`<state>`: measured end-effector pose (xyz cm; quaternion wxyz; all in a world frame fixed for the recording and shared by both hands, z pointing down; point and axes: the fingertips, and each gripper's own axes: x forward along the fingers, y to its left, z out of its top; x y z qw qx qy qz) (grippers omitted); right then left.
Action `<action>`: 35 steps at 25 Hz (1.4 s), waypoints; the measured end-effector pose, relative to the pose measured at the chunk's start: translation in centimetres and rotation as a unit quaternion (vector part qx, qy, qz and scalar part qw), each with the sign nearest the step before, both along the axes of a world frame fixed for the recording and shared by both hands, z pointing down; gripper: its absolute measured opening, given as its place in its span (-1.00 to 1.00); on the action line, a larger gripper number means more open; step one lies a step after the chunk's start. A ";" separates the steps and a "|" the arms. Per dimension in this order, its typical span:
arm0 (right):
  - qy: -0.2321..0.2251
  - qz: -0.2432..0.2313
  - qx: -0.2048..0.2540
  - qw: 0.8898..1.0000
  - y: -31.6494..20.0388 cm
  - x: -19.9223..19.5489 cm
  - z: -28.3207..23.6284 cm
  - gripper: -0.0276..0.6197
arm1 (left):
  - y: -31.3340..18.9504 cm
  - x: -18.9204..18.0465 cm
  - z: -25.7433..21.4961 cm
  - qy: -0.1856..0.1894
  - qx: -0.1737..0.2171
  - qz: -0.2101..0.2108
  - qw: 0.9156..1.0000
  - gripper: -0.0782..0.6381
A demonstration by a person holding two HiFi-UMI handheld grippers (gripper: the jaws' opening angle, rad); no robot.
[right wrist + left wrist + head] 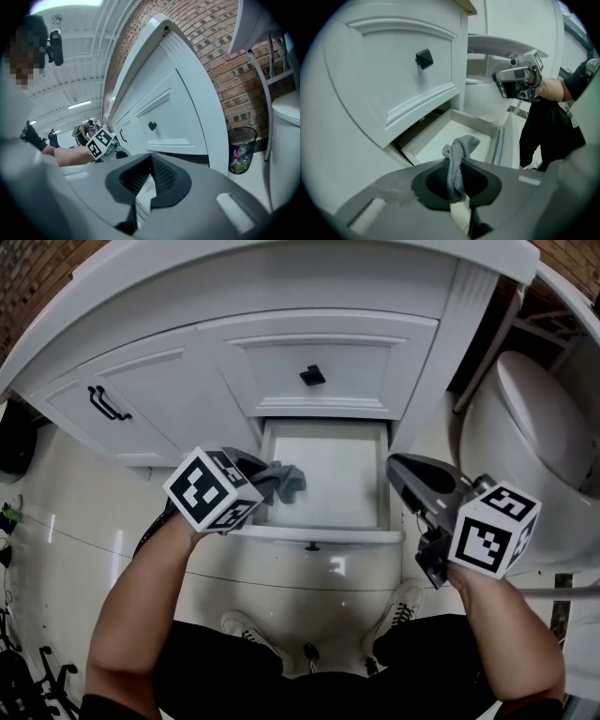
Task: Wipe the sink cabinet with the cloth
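The white sink cabinet (pixel 169 390) has its bottom drawer (pixel 323 526) pulled out, empty and white inside. My left gripper (pixel 272 480) is shut on a grey knitted cloth (pixel 286 482) and holds it over the drawer's left side. In the left gripper view the cloth (pixel 458 159) sticks up from between the pads, above the open drawer (pixel 450 133). My right gripper (pixel 396 465) is shut on nothing and hangs just right of the drawer's front right corner. Its pads (pixel 161 176) meet at the tip with nothing between them.
The shut upper drawer has a black knob (pixel 312 375), and the left door a black handle (pixel 108 404). A white toilet (pixel 548 427) stands close on the right. A wire waste bin (pixel 243 150) sits against the brick wall. My shoes (pixel 248 629) are below the drawer.
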<state>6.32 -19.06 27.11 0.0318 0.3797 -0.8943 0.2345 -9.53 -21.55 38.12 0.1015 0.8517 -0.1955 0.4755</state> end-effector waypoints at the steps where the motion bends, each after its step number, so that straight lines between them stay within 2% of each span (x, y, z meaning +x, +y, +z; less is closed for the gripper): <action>1: 0.003 0.001 0.007 1.000 0.4 -0.1 -0.3 -0.90 | 0.2 -0.2 -0.7 0.012 0.011 -0.007 1.000 -0.67; 3: 0.006 0.000 0.017 1.000 1.5 -0.5 -0.9 -0.90 | 0.5 -0.5 -2.6 0.046 0.036 -0.029 0.998 -0.67; 5: 0.009 -0.002 0.027 1.000 2.9 -1.0 -1.5 -0.90 | 1.1 -0.8 -5.0 0.095 0.065 -0.056 0.992 -0.67; 9: 0.031 -0.001 0.074 0.997 5.9 -1.7 -3.7 -0.90 | 3.6 -0.9 -9.7 0.200 0.115 -0.095 0.968 -0.67; 12: 0.041 -0.008 0.104 0.994 8.4 -2.7 -5.1 -0.90 | 6.9 -1.1 -11.8 0.244 0.126 -0.103 0.956 -0.67; 17: 0.040 -0.015 0.114 0.993 12.5 -3.1 -6.3 -0.90 | 13.3 -0.7 -13.6 0.283 0.119 -0.090 0.947 -0.67; 22: 0.026 0.018 0.125 0.992 17.2 -1.7 -7.6 -0.90 | 18.0 -2.9 -14.6 0.328 0.125 -0.116 0.929 -0.67; 27: 0.026 0.029 0.134 0.990 22.5 -2.3 -7.8 -0.90 | 21.9 -4.7 -14.4 0.344 0.123 -0.129 0.922 -0.67; 30: 0.028 0.039 0.130 0.990 25.0 -2.6 -6.9 -0.90 | 23.4 -5.2 -13.6 0.346 0.126 -0.125 0.921 -0.67; 35: 0.025 0.037 0.081 0.996 27.4 -3.2 -3.1 -0.90 | 25.6 -5.0 -12.0 0.335 0.112 -0.100 0.930 -0.67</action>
